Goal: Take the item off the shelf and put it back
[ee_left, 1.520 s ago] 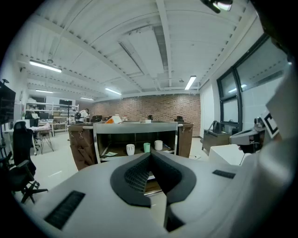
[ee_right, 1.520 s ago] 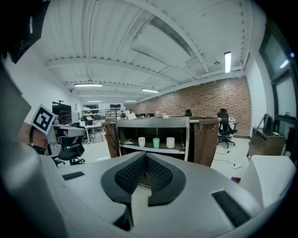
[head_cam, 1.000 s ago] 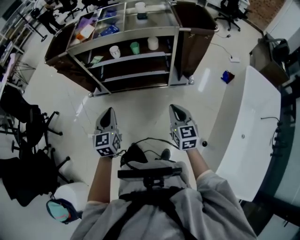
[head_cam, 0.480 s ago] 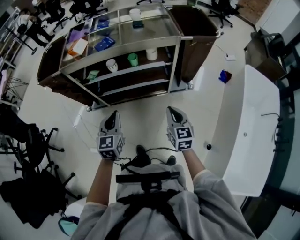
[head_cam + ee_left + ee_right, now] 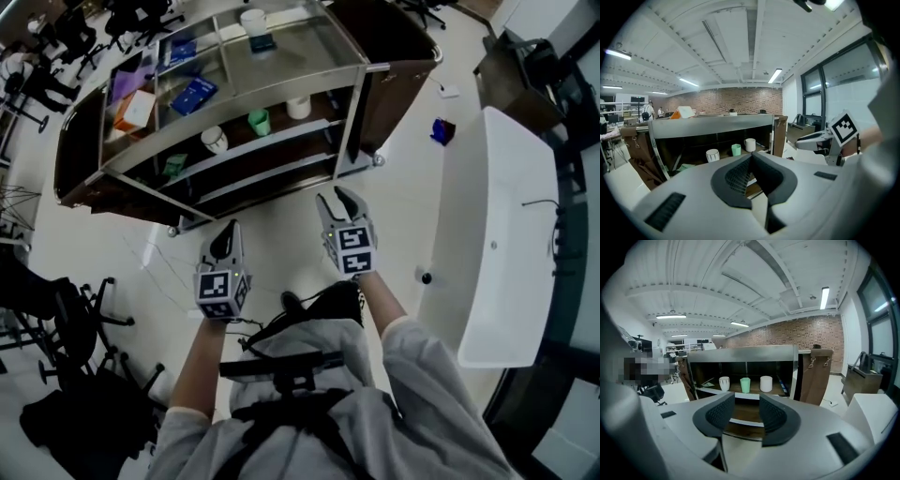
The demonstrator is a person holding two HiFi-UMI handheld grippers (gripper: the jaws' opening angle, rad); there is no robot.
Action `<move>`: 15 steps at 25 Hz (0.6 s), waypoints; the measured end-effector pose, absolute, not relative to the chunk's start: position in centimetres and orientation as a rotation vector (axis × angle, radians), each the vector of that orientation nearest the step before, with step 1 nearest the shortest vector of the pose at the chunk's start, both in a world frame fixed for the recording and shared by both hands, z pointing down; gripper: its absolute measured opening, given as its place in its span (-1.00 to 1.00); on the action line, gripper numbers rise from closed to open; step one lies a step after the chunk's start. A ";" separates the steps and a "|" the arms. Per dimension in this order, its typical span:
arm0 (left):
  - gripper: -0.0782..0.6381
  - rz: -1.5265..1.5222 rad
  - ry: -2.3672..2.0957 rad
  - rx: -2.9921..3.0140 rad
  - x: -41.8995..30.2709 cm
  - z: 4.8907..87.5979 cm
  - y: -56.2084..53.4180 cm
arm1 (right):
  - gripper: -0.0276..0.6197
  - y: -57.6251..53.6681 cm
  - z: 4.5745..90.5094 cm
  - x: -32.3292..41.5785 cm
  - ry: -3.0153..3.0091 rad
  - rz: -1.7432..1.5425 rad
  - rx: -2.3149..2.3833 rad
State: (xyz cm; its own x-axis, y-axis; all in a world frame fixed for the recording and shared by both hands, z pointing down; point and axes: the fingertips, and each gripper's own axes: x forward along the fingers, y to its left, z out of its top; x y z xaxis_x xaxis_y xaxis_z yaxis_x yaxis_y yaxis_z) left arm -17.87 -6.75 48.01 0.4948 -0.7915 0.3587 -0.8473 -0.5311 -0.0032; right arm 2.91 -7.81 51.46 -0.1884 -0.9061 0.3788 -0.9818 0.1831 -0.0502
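Your left tongs (image 5: 225,240) are clenched tight, with nothing in them. They hang over the smooth, pale floor (image 5: 281,208), near you. Farther off stands the shiny metal shelf (image 5: 291,58) with a glass top. On its middle board three round cups stand in a row. At the left is a striped white cup (image 5: 214,139). A small green cup (image 5: 259,122) is in the middle, and a plain white cup (image 5: 298,107) is at the right. Nothing touches them. Your right tongs (image 5: 336,199) are opening. Their dark, bumpy pads (image 5: 717,416) are apart, with nothing between them.
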 end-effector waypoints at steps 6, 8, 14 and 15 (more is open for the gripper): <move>-0.77 0.473 -1.442 2.498 -17.2 48.9 -9.6 | 0.03 -13.8 52.8 2.4 -2.198 0.464 1.731; -0.77 0.479 -1.453 2.472 -16.4 49.3 -10.5 | 0.10 -16.3 53.4 2.8 -2.199 0.481 1.724; -0.77 0.486 -1.469 2.432 -14.0 50.4 -12.9 | 0.35 -22.7 56.4 4.5 -2.175 0.480 1.741; -0.77 0.496 -1.472 2.429 -13.8 50.7 -13.2 | 0.37 -23.7 56.9 4.9 -2.181 0.471 1.753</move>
State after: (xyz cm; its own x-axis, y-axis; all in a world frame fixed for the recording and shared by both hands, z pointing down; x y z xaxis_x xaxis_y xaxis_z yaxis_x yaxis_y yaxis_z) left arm -13.77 -13.23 50.68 0.4290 -0.8020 0.4157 -0.8900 -0.4539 0.0428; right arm 4.86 -23.71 56.86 -0.2084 -0.8781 0.4306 -0.9776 0.2005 -0.0642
